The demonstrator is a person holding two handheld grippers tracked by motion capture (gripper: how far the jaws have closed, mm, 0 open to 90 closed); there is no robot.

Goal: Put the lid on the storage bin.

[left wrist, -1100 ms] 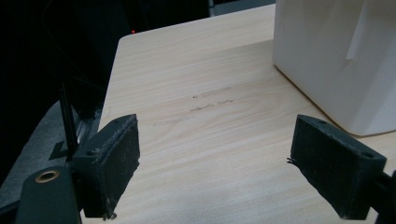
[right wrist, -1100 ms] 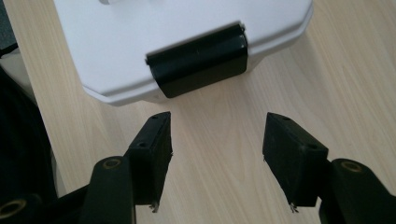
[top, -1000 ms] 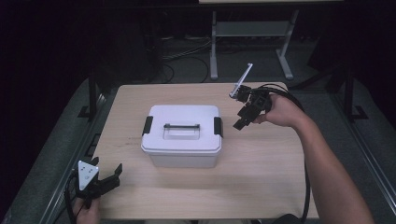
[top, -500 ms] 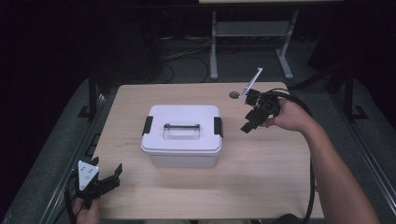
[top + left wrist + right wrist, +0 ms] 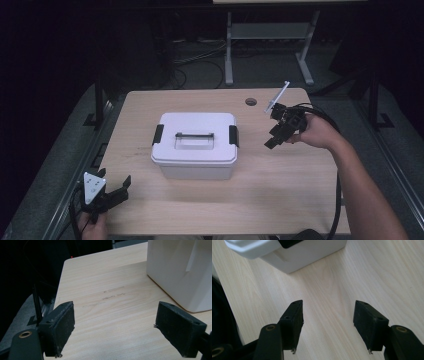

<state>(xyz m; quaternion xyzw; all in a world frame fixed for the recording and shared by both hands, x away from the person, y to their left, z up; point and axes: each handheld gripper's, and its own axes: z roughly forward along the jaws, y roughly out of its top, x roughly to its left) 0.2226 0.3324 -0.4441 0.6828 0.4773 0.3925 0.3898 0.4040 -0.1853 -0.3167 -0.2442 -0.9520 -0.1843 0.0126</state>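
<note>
Between the spread, empty left tool (image 5: 119,187) and right tool (image 5: 274,138) sits the white box (image 5: 195,145).

Your left black two-jaw gripper (image 5: 116,192) sits low at your near left, jaws spread wide, empty. Your right black two-jaw gripper (image 5: 274,138) (forearm reaching forward) tilts downward, jaws apart, nothing between them.

White lidded box (image 5: 195,145) mid-table (image 5: 280,200); right hand-held gripper (image 5: 276,136) beside it, left hand-held gripper (image 5: 117,190) at corner.
</note>
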